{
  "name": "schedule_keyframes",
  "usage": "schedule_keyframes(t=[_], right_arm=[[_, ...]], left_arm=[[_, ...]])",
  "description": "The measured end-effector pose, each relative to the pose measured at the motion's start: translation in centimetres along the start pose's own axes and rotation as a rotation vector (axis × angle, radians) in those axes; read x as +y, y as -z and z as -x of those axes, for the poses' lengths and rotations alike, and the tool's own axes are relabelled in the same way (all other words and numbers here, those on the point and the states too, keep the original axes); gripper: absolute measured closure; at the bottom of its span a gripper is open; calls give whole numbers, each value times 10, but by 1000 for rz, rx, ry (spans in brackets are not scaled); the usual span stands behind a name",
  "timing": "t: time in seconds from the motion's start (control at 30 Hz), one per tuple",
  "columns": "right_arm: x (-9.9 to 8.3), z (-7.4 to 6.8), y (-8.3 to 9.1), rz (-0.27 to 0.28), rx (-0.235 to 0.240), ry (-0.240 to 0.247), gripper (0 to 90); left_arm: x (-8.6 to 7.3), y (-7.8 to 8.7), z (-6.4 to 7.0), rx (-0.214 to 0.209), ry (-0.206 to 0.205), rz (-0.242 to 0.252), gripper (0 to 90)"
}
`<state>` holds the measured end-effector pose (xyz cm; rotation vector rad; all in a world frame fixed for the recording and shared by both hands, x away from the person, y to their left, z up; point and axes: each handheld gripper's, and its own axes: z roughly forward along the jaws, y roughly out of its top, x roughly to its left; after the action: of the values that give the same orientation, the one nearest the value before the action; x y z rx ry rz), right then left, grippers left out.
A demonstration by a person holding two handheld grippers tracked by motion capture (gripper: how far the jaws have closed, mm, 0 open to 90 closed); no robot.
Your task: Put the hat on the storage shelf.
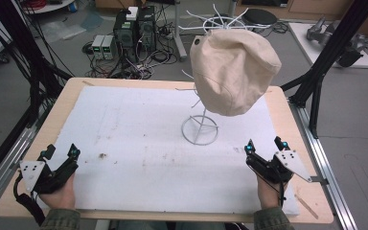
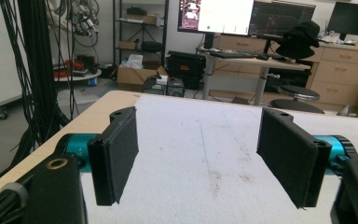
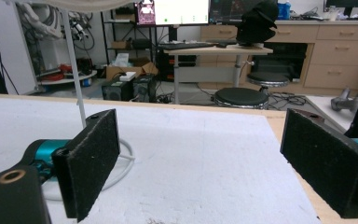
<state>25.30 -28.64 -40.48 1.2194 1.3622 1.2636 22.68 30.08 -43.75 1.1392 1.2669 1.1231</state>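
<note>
A cream-coloured fabric cap [image 1: 235,72] sits on top of a white wire hat stand [image 1: 200,130], well ahead of both grippers and nearer the right one. The left gripper [image 1: 60,152] and the right gripper [image 1: 265,143] rest low at the near edge of the white foam-covered table [image 1: 139,143], each with its jaws spread wide and nothing between the pads.

The step in hand looks like reaching for the cap. To do it well, the right gripper should rise and approach the lower rim, pinching a fold of cloth, while the left steadies the far side so the light stand does not tip. Lift straight up off the prongs.

From the right gripper view, the stand's ring base [image 3: 121,163] lies just beyond the left pad [image 3: 93,158]; the cap is cut off at the top edge. How it hooks onto the prongs is hidden under the cloth.
</note>
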Motion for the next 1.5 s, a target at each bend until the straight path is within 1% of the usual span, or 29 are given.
schedule_keyframes(t=[0.1,0.27,0.33,0.4,0.47,0.6,0.7,0.83,0.97,1.1,1.13,1.17,1.23,1.27,1.4,1.5], right_arm=[[1,0,1,13,-12,0,108],[-1,1,2,-26,-38,-8,108],[-5,2,4,-22,-41,-10,109],[-8,2,4,-45,-47,-25,109],[-11,4,5,-53,-48,-45,109],[-16,7,5,-57,-61,-53,109],[-20,7,4,-73,-60,-56,109],[-23,5,2,-80,-61,-28,109],[-26,5,0,-85,-64,-22,109],[-27,4,-3,-82,-67,8,109],[-28,4,-4,-78,-67,8,109],[-28,3,-4,-86,-61,-3,109],[-28,2,-5,-85,-55,10,109],[-29,0,-4,-88,-51,4,109],[-29,-4,-4,-87,-35,31,109],[-30,-6,-5,-92,-32,43,109]], left_arm=[[0,0,-1,3,1,0,291],[0,0,-1,2,2,0,291],[0,0,-1,3,5,1,292],[0,0,-1,5,6,1,291],[0,0,-1,4,8,-1,292],[0,-1,-1,2,8,1,291],[0,-1,0,0,8,1,291],[0,-1,-1,0,11,-1,292],[0,-1,-1,-1,11,-5,291],[0,0,-1,0,13,-4,291],[0,0,-1,1,14,-3,291],[0,0,-1,2,15,-2,291],[0,1,-1,3,14,-2,291],[0,2,-1,4,15,0,291],[1,3,0,1,14,-1,291],[1,3,0,3,15,-2,291]])
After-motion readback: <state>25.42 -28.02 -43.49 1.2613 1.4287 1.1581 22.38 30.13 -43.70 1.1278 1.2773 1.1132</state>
